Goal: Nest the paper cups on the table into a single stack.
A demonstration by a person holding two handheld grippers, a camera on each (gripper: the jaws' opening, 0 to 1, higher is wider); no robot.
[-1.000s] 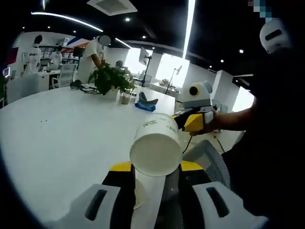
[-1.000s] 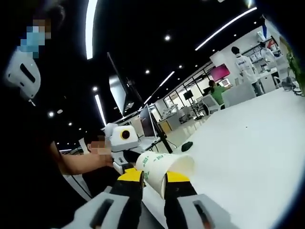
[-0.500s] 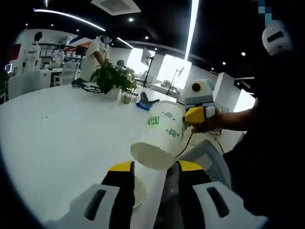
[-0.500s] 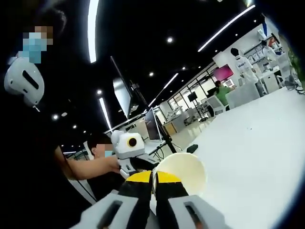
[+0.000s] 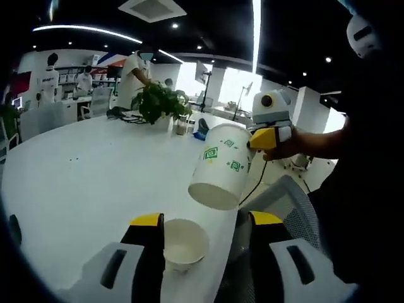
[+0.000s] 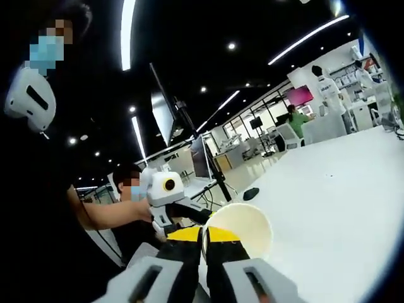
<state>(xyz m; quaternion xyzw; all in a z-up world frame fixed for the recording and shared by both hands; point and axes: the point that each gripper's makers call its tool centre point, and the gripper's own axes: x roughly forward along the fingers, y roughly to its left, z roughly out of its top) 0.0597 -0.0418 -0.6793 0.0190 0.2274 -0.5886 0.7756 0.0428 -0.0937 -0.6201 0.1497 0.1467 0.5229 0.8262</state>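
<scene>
Two grippers are at work, each with one paper cup. In the right gripper view, the right gripper [image 6: 203, 243] has its yellow-tipped jaws pressed almost together, pinching the rim of the held cup [image 6: 243, 228], whose open mouth faces the camera. The same cup appears in the left gripper view [image 5: 222, 165], white with small green marks, tilted in the air with its mouth turned down toward the table and the left gripper; the right gripper [image 5: 268, 136] grips it from the right side, with the person's hand [image 5: 289, 142] behind it.

In the left gripper view, the left gripper [image 5: 205, 224] has its jaws wide apart. Between them, nearer to the left jaw, the second cup [image 5: 184, 243] stands upright on the white table [image 5: 82, 177], mouth up; the jaws do not close on it. The held cup hangs above it and a little to the right, apart from it.

Farther away on the table stands a potted plant [image 5: 159, 104], and people in white clothes are behind it.
</scene>
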